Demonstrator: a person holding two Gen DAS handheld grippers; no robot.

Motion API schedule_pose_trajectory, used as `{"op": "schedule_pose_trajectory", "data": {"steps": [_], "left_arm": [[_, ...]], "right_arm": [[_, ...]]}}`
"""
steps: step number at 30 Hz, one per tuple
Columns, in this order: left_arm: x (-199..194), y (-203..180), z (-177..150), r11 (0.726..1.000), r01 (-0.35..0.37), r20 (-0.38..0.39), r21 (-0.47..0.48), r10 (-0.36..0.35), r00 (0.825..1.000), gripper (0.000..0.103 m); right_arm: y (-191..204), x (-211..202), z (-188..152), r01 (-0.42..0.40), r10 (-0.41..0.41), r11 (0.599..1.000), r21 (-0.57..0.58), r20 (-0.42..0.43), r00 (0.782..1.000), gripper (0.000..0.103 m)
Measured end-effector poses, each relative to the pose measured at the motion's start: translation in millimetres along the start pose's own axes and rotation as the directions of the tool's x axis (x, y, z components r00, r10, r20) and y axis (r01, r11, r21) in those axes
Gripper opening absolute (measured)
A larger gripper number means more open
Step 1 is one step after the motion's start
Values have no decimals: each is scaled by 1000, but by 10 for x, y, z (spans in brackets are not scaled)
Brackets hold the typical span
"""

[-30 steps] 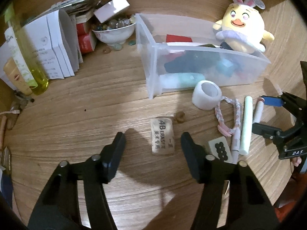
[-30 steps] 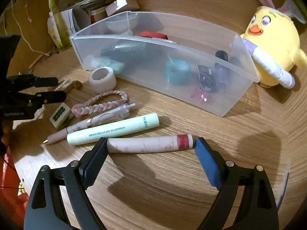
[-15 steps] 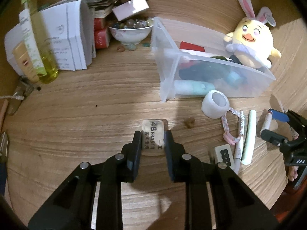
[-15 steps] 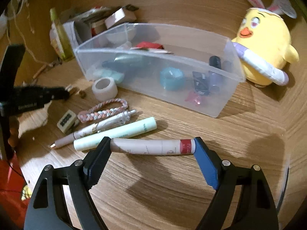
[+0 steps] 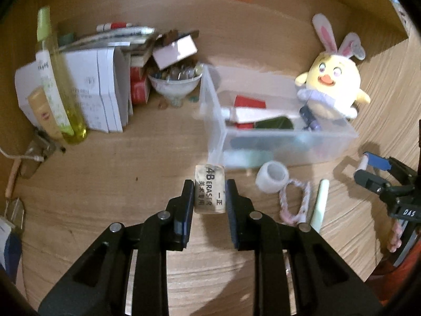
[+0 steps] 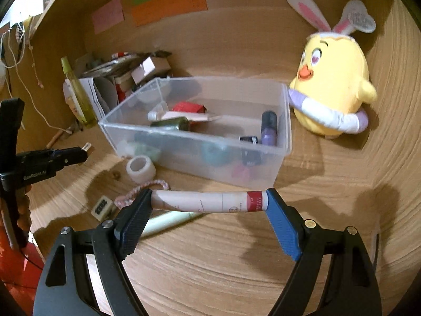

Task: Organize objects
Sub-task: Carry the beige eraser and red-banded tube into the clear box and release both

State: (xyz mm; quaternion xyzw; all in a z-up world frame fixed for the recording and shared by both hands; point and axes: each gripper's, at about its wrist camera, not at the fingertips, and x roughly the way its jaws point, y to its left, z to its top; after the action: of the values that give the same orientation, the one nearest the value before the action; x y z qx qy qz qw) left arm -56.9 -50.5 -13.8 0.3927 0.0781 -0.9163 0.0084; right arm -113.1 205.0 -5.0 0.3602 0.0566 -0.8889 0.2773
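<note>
My left gripper (image 5: 209,192) is shut on a beige 4B eraser (image 5: 209,189) and holds it off the wooden desk, just in front of the clear plastic bin (image 5: 215,121). My right gripper (image 6: 209,201) is shut end to end on a long white tube with a red band (image 6: 208,201), lifted above the desk before the same bin (image 6: 194,142). The bin holds several small items, among them a purple bottle (image 6: 269,129). On the desk remain a white tape roll (image 5: 272,177), a pink braided cord (image 5: 293,201), a pale green pen (image 5: 320,205) and a small tile (image 6: 102,207).
A yellow plush chick (image 6: 334,89) stands right of the bin. At the back left are a bowl of beads (image 5: 175,81), stacked white booklets (image 5: 97,89) and a yellow-green bottle (image 5: 56,84). Wooden walls close off the back and right.
The left gripper closed on the eraser and lifted it off the desk. The right gripper closed on the tube's ends and raised it. Both views now look further up the back wall.
</note>
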Motion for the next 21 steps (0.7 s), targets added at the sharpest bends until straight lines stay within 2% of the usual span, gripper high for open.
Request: {"op": "schedule_pose_trajectory", "data": {"steps": [12,21], "left_arm": [[-64,-165,338,999,45,79,24,-46,996,23],[13,-295,628,993,100,98,59,-105,990,23]], "right_arm": [[161,-64,333,-41,42,999,-12,101,994,83],[136,24,653,3,-3,1000,1,128,992,83]]}}
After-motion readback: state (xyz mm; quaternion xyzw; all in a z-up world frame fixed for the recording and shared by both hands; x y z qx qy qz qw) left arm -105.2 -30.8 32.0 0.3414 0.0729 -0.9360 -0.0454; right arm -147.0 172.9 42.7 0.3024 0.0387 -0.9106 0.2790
